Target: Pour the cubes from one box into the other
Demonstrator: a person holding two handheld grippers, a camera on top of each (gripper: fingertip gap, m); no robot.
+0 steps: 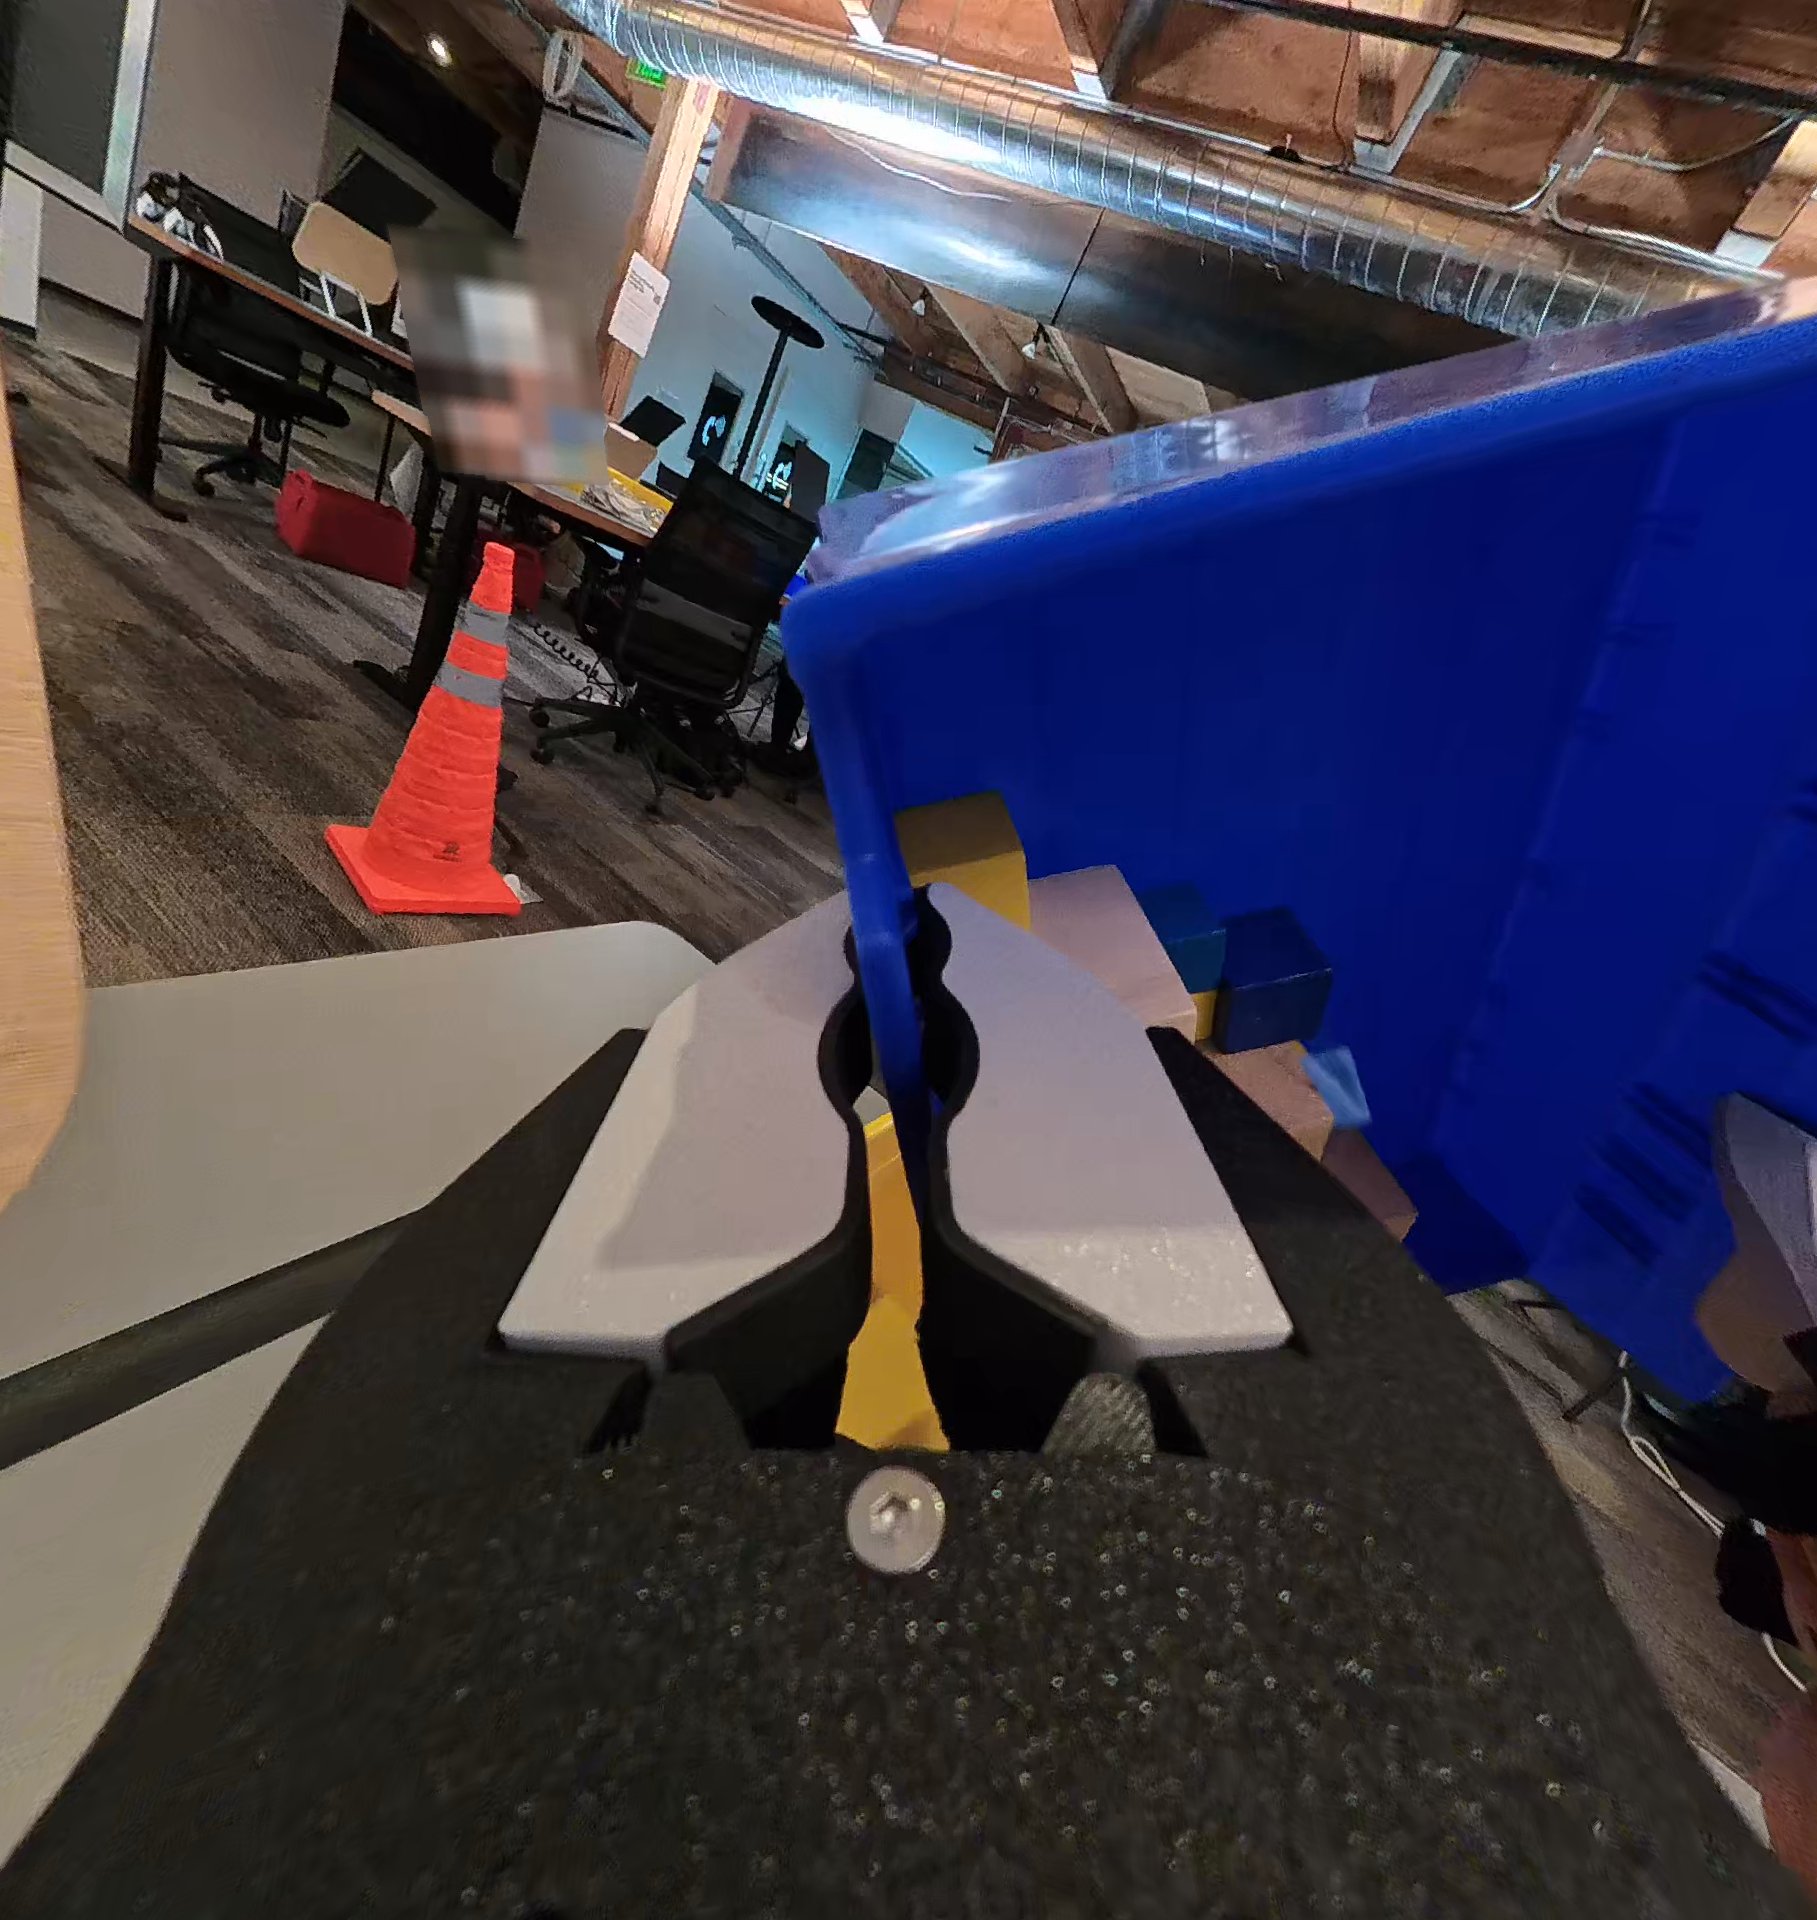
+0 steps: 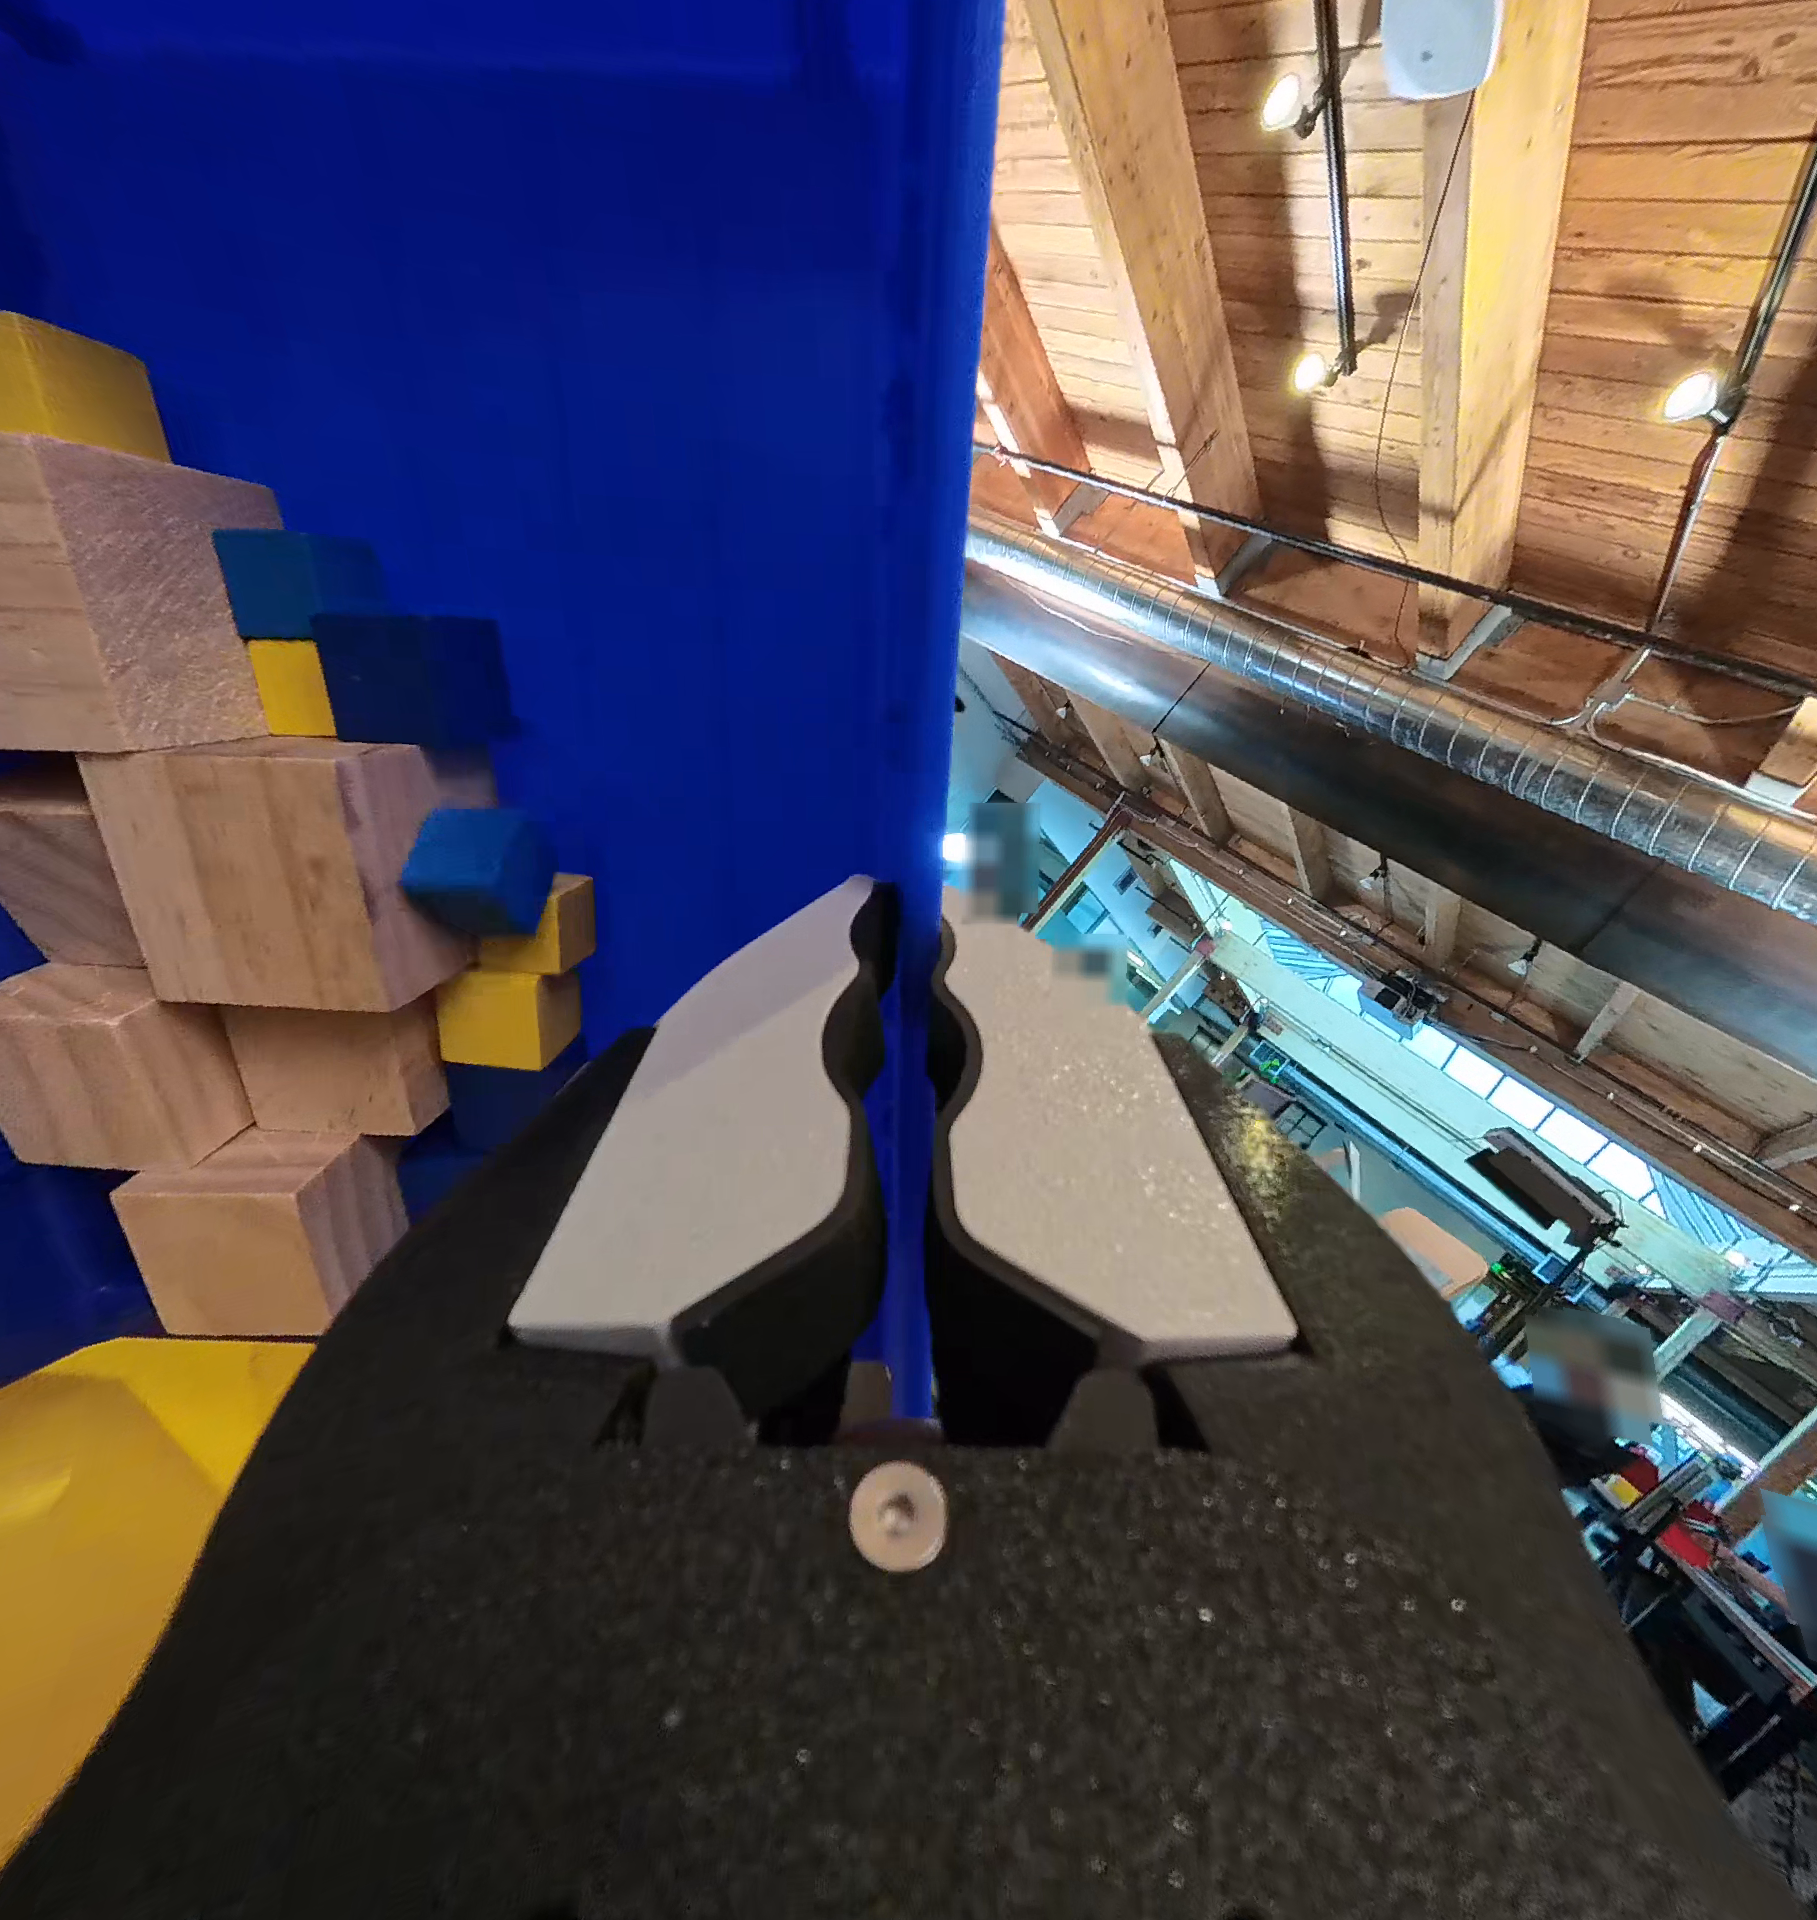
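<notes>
A blue plastic box (image 1: pixel 1299 675) is lifted and tipped steeply. My left gripper (image 1: pixel 899 925) is shut on one side wall of it. My right gripper (image 2: pixel 909 914) is shut on the opposite wall (image 2: pixel 925 520); it also shows at the right edge of the left wrist view (image 1: pixel 1787 1247). Inside, several wooden cubes (image 2: pixel 249 883), small blue cubes (image 2: pixel 478 868) and yellow cubes (image 2: pixel 509 1018) are piled against one wall, one blue cube looking loose. The same pile shows in the left wrist view (image 1: pixel 1122 935). A yellow box (image 2: pixel 62 1558) lies below the pile and shows between my left gripper's fingers (image 1: pixel 888 1371).
A grey table top (image 1: pixel 291 1091) lies under my left gripper. An orange traffic cone (image 1: pixel 447 769) stands on the carpet beyond its edge, with office chairs (image 1: pixel 686 644) and desks farther off. A pale wooden surface (image 1: pixel 0 623) fills the left edge. Ducts and beams run overhead.
</notes>
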